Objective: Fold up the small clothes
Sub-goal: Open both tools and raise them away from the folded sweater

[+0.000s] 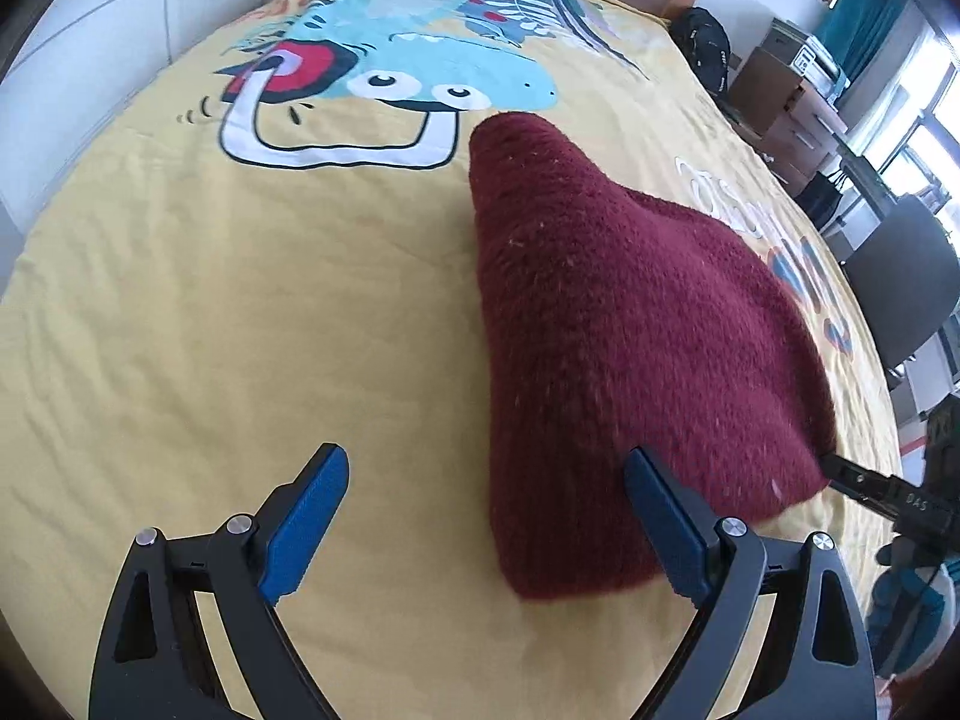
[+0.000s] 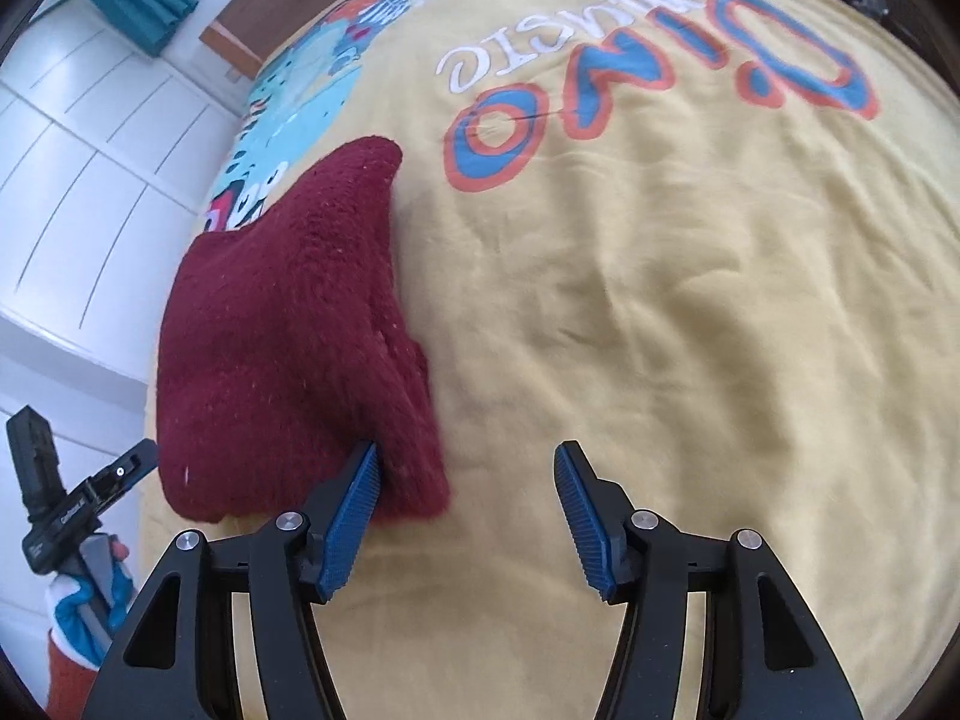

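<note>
While both grippers — left gripper [image 1: 486, 516] and right gripper [image 2: 467, 510] — are hovering spread wide, holding nothing, the maroon sock [image 1: 606, 324] is lying on the yellow bedspread [image 1: 240, 330] — pinching opposite ends squarely looks best.

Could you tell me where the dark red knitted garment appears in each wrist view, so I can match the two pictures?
Left wrist: the dark red knitted garment lies right of centre, its near edge behind the right finger.
Right wrist: it lies at left, reaching down to the left finger.
Shared landmark: the yellow dinosaur-print bedspread beneath it.
</note>
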`<state>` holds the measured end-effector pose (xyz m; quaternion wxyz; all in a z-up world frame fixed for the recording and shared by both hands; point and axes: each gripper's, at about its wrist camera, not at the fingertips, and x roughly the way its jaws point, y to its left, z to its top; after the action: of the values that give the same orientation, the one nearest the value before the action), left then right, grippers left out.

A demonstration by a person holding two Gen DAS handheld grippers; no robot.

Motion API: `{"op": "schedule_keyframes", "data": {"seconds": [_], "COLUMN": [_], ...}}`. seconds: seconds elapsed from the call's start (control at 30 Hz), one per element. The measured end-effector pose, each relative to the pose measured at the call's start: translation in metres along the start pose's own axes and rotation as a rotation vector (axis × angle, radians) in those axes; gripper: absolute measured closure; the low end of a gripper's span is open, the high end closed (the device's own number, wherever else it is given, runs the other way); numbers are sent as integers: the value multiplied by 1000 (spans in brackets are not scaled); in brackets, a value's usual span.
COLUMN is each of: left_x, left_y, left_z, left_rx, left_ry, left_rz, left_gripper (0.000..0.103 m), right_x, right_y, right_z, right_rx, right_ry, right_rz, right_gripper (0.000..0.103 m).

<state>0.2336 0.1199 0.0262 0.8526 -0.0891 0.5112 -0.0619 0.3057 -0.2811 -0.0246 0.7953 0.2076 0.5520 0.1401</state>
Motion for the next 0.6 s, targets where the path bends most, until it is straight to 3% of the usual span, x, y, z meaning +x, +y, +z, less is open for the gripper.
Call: {"op": "schedule_keyframes", "data": {"seconds": [0.3, 0.6], "left_x": [-47, -97], "left_y": [-6, -15], "left_z": [-39, -91], "left_rx": [-4, 6], "left_ry": [-44, -140], "left_rz": [49, 114], "left_gripper": [12, 12], "right_x": [-48, -100], "right_y": [13, 35], "right_z": [-39, -105], "right_rx": [-61, -154], "right_ry": [-48, -183], "right_rz": [-77, -162], "right_gripper": [42, 41]}}
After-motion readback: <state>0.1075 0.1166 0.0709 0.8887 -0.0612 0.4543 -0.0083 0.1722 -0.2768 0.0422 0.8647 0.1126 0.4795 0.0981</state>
